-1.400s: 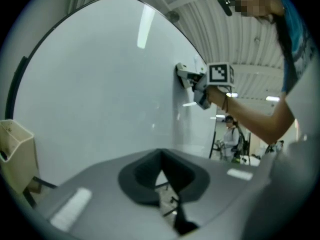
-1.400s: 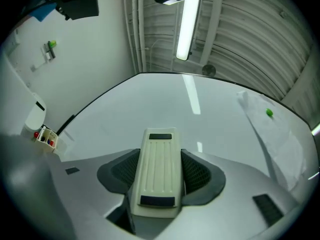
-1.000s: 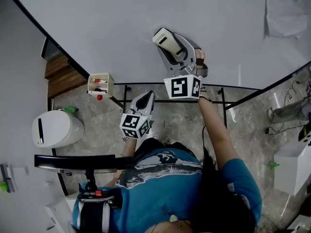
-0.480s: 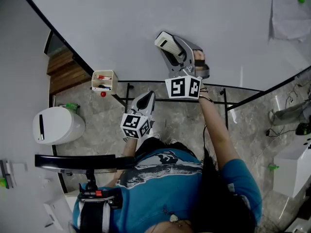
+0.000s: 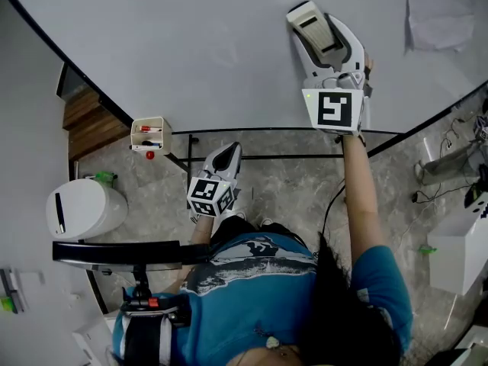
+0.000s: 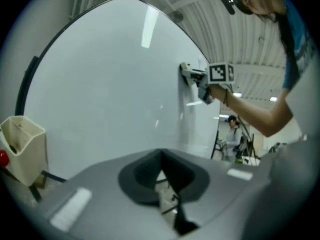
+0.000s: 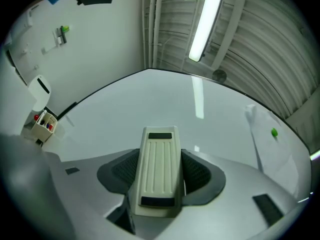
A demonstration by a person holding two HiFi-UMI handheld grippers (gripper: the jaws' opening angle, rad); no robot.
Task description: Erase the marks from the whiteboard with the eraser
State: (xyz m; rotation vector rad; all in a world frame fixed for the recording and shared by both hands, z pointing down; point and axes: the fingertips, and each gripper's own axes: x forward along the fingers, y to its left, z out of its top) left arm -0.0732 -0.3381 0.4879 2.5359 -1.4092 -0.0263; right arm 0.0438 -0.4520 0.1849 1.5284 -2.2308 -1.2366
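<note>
The white whiteboard [image 5: 191, 44] fills the top of the head view, and I see no marks on the part that shows. My right gripper [image 5: 314, 33] is raised against it, shut on a cream ribbed eraser [image 5: 307, 17] that presses on the board. In the right gripper view the eraser [image 7: 159, 176] sits between the jaws of the right gripper [image 7: 159, 156], pointing at the board [image 7: 165, 104]. My left gripper [image 5: 223, 158] hangs low below the board's edge, shut and holding nothing. Its own view shows the left gripper [image 6: 162, 176] with the jaws together.
A cream pen holder [image 5: 149, 134] with markers hangs at the board's lower left edge. A paper sheet [image 5: 435, 14] with a green magnet sticks to the board at the upper right. The board's black stand frame [image 5: 267, 156] crosses the floor. A white bin [image 5: 84, 208] stands at the left.
My right gripper has slid the eraser up and to the right across the board. The left gripper has stayed where it was.
</note>
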